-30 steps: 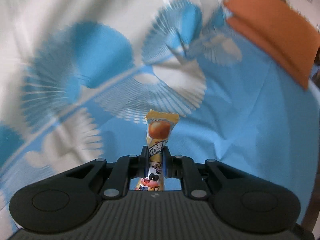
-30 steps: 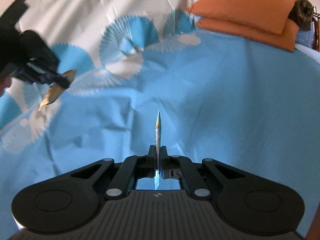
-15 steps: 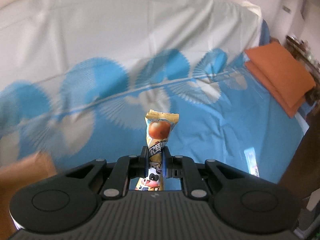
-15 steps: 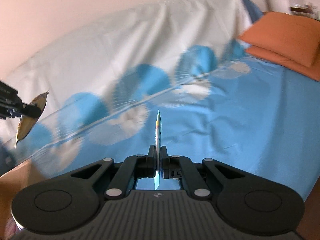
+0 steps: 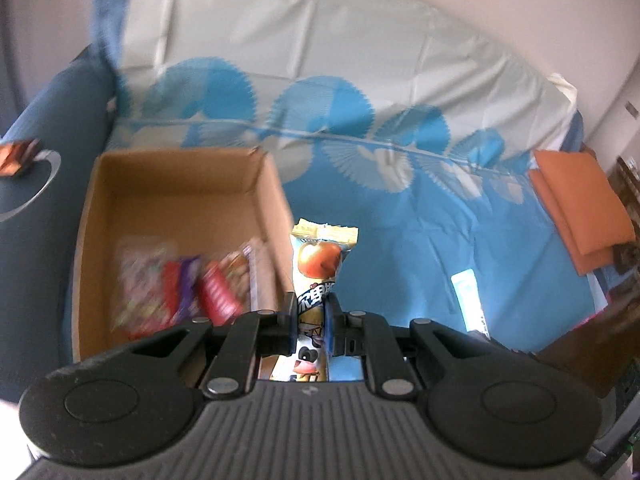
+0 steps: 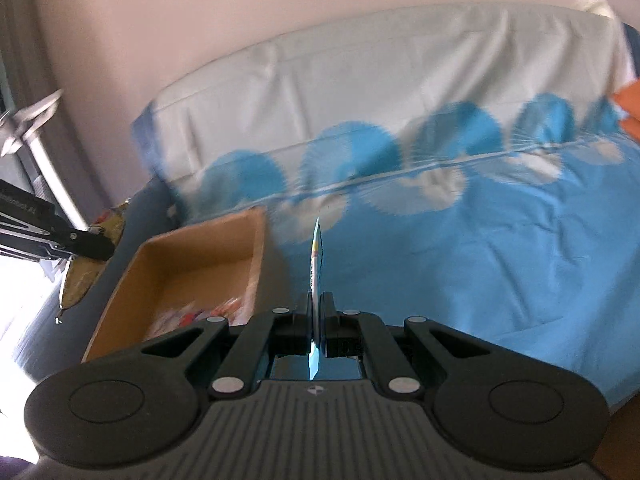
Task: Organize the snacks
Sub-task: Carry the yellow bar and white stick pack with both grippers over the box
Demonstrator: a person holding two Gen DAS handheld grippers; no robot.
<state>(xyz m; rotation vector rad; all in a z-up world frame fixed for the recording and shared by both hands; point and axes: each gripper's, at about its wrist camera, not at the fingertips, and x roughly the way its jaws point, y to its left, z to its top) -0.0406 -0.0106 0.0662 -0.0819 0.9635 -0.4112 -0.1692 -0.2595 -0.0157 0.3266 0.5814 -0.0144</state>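
My left gripper (image 5: 307,312) is shut on a yellow snack packet (image 5: 320,264) with a round brown picture, held upright just right of an open cardboard box (image 5: 176,184). The box holds several colourful snack packets (image 5: 176,288). My right gripper (image 6: 316,312) is shut on a thin flat snack packet (image 6: 317,264), seen edge-on, right of the same box (image 6: 192,252). The left gripper (image 6: 86,246) with its packet shows at the left of the right wrist view. A light blue packet (image 5: 466,296) lies on the blue bedcover.
The box sits on a bed with a blue and white patterned cover (image 5: 400,208), against a dark blue bed end (image 5: 48,152). Orange pillows (image 5: 580,208) lie at the far right. A small brown wrapped item (image 5: 16,154) rests on the bed end. A wall stands behind.
Both grippers have swung left with their packets still held. The cardboard box has come into both views, and the orange pillows have slid to the right edge.
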